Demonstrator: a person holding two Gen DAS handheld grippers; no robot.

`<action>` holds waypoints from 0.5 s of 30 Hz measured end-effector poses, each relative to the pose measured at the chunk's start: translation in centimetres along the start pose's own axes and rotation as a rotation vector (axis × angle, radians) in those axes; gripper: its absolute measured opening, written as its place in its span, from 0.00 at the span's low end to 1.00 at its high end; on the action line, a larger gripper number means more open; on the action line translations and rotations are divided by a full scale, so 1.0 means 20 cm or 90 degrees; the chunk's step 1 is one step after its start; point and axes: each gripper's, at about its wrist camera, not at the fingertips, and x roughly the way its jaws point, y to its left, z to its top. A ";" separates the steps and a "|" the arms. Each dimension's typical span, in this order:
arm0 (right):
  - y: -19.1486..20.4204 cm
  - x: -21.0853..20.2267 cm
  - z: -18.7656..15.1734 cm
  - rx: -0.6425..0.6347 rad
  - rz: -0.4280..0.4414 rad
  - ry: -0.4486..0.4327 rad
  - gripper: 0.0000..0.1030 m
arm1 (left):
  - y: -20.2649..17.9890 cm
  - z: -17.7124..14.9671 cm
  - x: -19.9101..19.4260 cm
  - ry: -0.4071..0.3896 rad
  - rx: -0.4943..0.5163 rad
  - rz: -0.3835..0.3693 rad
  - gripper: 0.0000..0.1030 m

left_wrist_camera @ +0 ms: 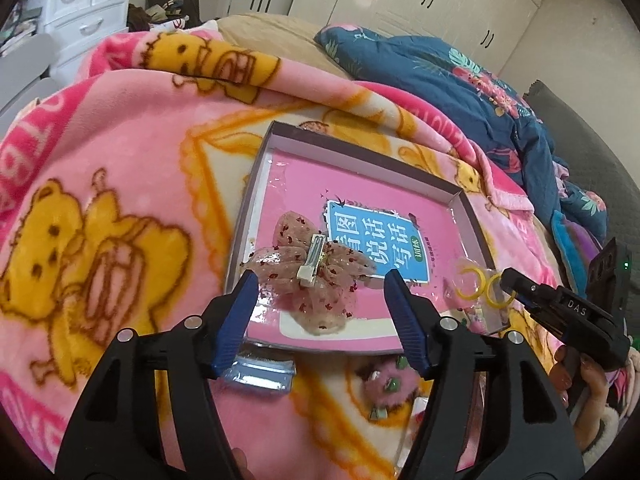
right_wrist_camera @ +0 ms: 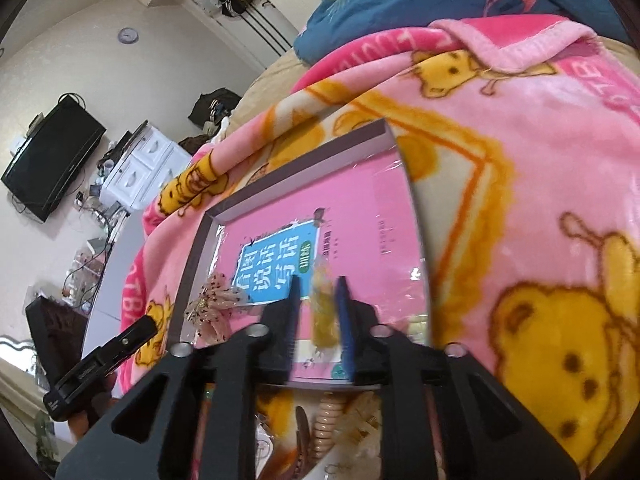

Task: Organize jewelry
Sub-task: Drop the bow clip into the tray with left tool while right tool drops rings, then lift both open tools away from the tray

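- Bedding covers the whole work surface: a pink bear-print blanket is spread over a bed, with a blue flowered quilt bunched beyond it and white cupboards behind.
- On the blanket lies a shallow box whose floor is a pink sheet with a blue label.
- A pink gauze hair bow, its pale metal clip facing up, rests inside the box near the front wall, at the left of the floor.
- The left gripper stands released, its blue fingers wide to either side of the bow and not touching it; the bow lies just ahead of the tips, with the clip's long axis running roughly away from the gripper.
- A clear packet of yellow hoop earrings sits at the box's right front corner, at the tip of the right gripper.
- In the right wrist view a blurred yellow shape lies between that gripper's narrowly parted fingers; whether the pads press on it cannot be told.
- More pieces wait on the blanket in front of the box: a blue packet and a fuzzy pink item.
- Judging by this layout, the right hand is nearer the earrings and the left hand nearer the bow and the loose pieces.
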 end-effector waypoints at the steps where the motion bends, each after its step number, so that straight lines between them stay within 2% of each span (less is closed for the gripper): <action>1: 0.00 -0.02 0.00 -0.007 -0.007 -0.006 0.32 | 0.00 0.00 -0.01 -0.002 0.001 0.002 0.67; 8: -0.02 -0.12 0.00 -0.014 -0.009 -0.026 0.40 | -0.02 -0.02 -0.14 -0.026 0.005 0.010 0.68; 10: -0.02 -0.16 0.00 -0.012 -0.002 -0.034 0.42 | -0.02 -0.02 -0.17 -0.033 0.005 0.011 0.73; 15: -0.01 -0.26 -0.02 -0.013 0.003 -0.049 0.46 | -0.04 -0.03 -0.26 -0.051 0.005 0.007 0.79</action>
